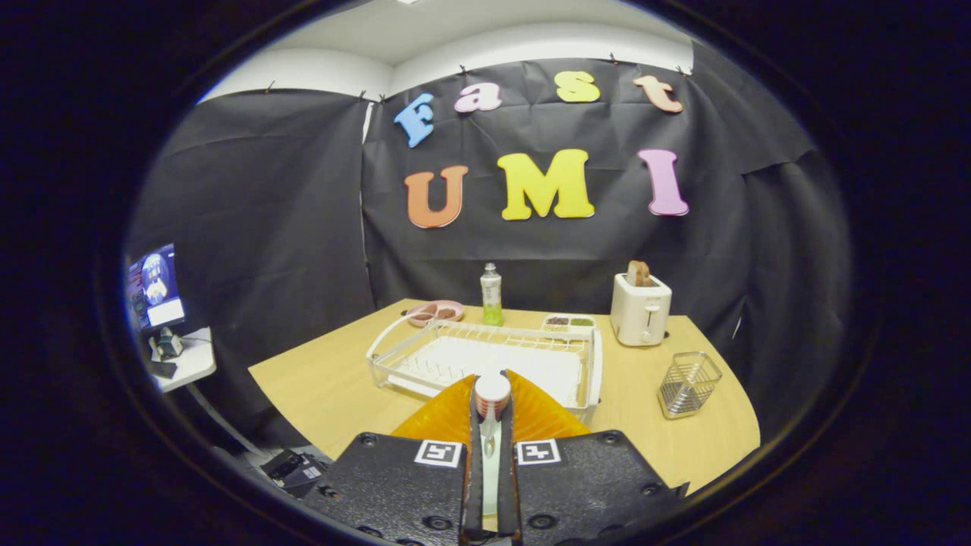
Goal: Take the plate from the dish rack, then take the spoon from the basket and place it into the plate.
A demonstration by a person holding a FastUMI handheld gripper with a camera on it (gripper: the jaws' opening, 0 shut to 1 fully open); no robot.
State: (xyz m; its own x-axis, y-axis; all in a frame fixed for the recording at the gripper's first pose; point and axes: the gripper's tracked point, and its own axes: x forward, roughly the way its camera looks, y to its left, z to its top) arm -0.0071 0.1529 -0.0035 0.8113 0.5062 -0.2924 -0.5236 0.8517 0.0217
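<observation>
The jaws are clenched on one spoon, held above one orange plate at the table's near edge. It seems best to lower it to the plate's middle, then release. Beyond stands one rack; near the right edge, one basket.
</observation>
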